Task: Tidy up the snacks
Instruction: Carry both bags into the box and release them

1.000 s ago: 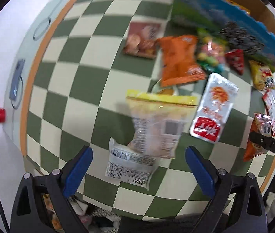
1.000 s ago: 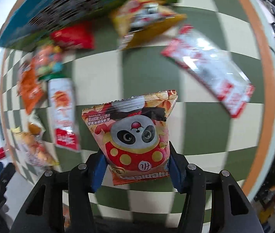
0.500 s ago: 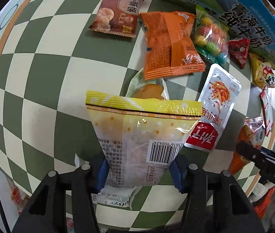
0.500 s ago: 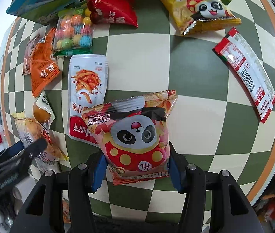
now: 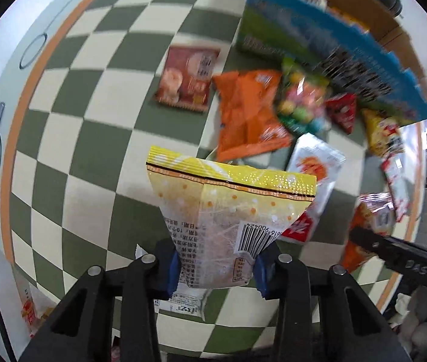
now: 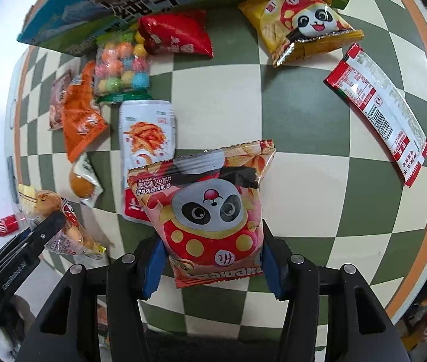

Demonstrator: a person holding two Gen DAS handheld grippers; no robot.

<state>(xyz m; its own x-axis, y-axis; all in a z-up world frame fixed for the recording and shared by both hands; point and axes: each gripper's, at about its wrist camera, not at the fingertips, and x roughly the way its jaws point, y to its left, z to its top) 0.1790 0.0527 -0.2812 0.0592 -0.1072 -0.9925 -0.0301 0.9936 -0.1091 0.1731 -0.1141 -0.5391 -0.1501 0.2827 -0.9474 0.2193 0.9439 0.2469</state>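
Note:
My left gripper [image 5: 216, 271] is shut on a yellow-topped clear snack bag [image 5: 228, 220] and holds it above the checkered table [image 5: 86, 138]. It also shows in the right wrist view [image 6: 59, 226]. My right gripper [image 6: 212, 267] is shut on a pink panda snack bag [image 6: 210, 208], lifted above the table. The blue and green cardboard box [image 5: 319, 51] stands at the far side, seen too in the right wrist view [image 6: 141, 3]. Loose snacks lie in front of it.
On the table lie a brown packet [image 5: 187, 78], an orange packet [image 5: 248, 117], a candy ball bag [image 6: 123, 66], a red packet [image 6: 174, 34], a white and red pouch [image 6: 147, 147], a yellow panda bag [image 6: 301, 27] and a long red-white bar [image 6: 379, 108]. A white packet [image 5: 186, 301] lies under my left gripper.
My left gripper went from open above the yellow bag to shut on it, then lifted it and pulled back. My right gripper kept hold of the panda bag and shifted slightly.

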